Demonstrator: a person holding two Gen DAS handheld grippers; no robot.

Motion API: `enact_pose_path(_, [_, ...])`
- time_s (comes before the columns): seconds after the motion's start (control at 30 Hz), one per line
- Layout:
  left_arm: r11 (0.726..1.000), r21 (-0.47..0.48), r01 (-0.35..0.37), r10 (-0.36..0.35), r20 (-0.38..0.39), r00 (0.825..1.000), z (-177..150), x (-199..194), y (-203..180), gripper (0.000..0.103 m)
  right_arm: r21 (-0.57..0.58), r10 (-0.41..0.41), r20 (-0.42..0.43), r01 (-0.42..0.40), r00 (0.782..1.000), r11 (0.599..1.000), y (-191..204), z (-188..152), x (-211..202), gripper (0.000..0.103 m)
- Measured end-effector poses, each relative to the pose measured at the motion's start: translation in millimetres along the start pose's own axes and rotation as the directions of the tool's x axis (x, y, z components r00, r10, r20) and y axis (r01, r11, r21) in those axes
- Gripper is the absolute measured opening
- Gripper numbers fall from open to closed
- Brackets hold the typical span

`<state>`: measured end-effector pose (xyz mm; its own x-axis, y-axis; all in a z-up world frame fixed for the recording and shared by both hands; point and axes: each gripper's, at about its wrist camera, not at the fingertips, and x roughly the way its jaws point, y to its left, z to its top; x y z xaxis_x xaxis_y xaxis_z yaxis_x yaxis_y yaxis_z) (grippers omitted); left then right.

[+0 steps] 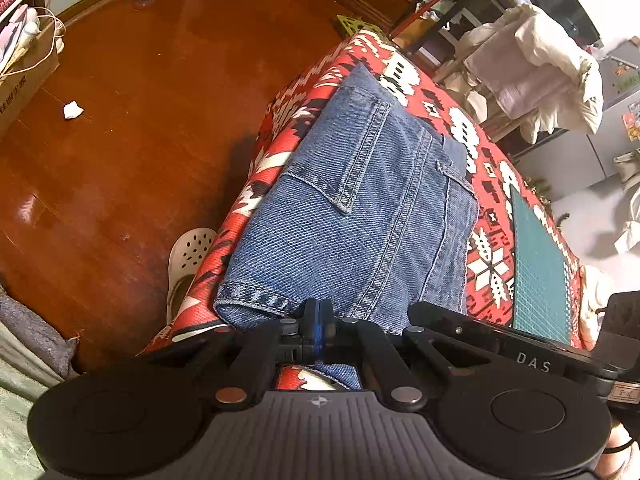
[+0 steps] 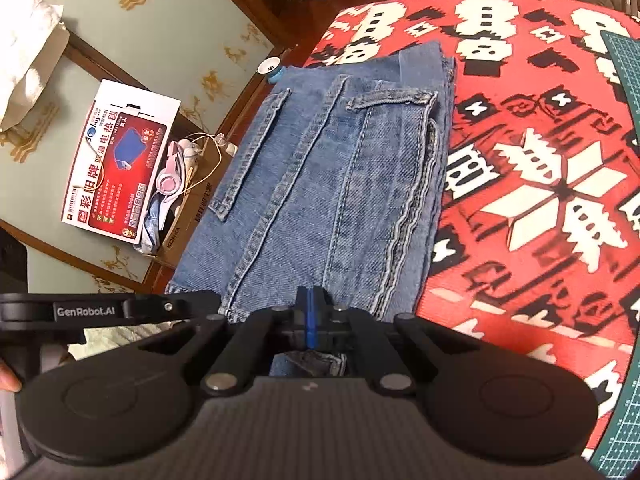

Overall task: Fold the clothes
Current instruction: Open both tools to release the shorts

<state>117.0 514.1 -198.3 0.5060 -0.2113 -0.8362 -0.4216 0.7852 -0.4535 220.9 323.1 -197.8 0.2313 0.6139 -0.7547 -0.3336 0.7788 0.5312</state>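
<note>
Left wrist view: the jeans [image 1: 352, 216] fill the middle of the frame, folded into a thick blue bundle with several layers stacked. A back pocket with doubled stitching shows near the centre, and a long seam runs from the top toward the bottom. The bundle lies at the edge of a table covered by a red cloth [image 1: 492, 240] with white and black patterns. The bundle's near hem sits at the lower centre, right at the left gripper [image 1: 317, 322]. The gripper's fingers are pressed together with the blue pads meeting, and the hem is directly at their tips; whether any denim is pinched between them I cannot tell. A green cutting mat [image 1: 540, 272] lies on the cloth at the right. A pale clog [image 1: 188, 256] rests on the wooden floor [image 1: 140, 120] at the lower left of the bundle.

Right wrist view: the jeans [image 2: 320, 184] lie lengthwise from the lower centre to the upper centre, flat, with seams, a belt loop and layered edges along the right side. The left part of the bundle hangs over the table edge; the red cloth [image 2: 540, 160] spreads to the right. The right gripper [image 2: 309, 312] sits at the bottom centre over the near end of the denim, fingers brought together. Fabric shows just beneath them, but an actual grip cannot be made out. A printed box [image 2: 120, 164] is at the left.
</note>
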Motion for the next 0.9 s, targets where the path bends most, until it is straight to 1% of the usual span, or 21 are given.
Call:
enact_pose_path(0.1, [1.0,0.006,0.018,-0.018,0.02,1.0,0.9,-4.5,-3.4,0.0,-0.002,0.0,0.02,0.0,1.0,1.0,4.2,6.8,-6.8,0.001])
enact_pose_path(0.17, [0.999,0.01,0.03,-0.031,0.033,0.999,1.5,-7.5,-5.7,0.0,-0.022,-0.007,0.051,0.008,0.999,1.0,7.3,15.3,-10.2,0.001])
enact_pose_path(0.3, [0.998,0.009,0.056,-0.056,0.06,0.997,7.8,-9.2,-10.9,0.0,0.003,-0.014,0.094,0.014,0.995,1.0,3.1,39.9,-6.5,0.001])
enact_pose_path(0.4, [0.999,0.004,0.053,-0.053,0.067,0.996,17.2,-2.6,-16.0,0.0,0.015,-0.032,0.115,0.03,0.993,0.999,-4.2,58.9,4.0,0.0])
enact_pose_path(0.5, [0.999,0.028,-0.019,0.018,0.044,0.999,18.8,10.3,-17.8,0.0,0.04,-0.042,0.134,0.037,0.99,0.999,-15.0,71.5,10.9,0.0])
enact_pose_path(0.6, [0.999,0.033,-0.014,0.012,0.047,0.999,16.6,10.8,-14.6,0.001,0.069,-0.037,0.152,0.027,0.988,0.997,-26.9,78.9,13.5,0.0])
enact_pose_path(0.73, [0.999,0.032,-0.025,0.023,0.067,0.997,14.0,1.3,-15.4,0.0,0.092,-0.055,0.185,0.038,0.981,0.995,-28.6,80.7,7.1,0.001])
enact_pose_path(0.8, [0.999,0.039,0.001,-0.004,0.08,0.997,9.2,-7.3,-19.4,0.0,0.071,-0.055,0.196,0.042,0.979,0.997,-23.0,75.2,-3.6,0.001])
enact_pose_path(0.9, [0.998,0.052,0.046,-0.05,0.077,0.996,2.4,-14.0,-30.8,0.0,0.026,-0.046,0.18,0.042,0.983,0.999,-13.7,58.1,-18.8,0.001])
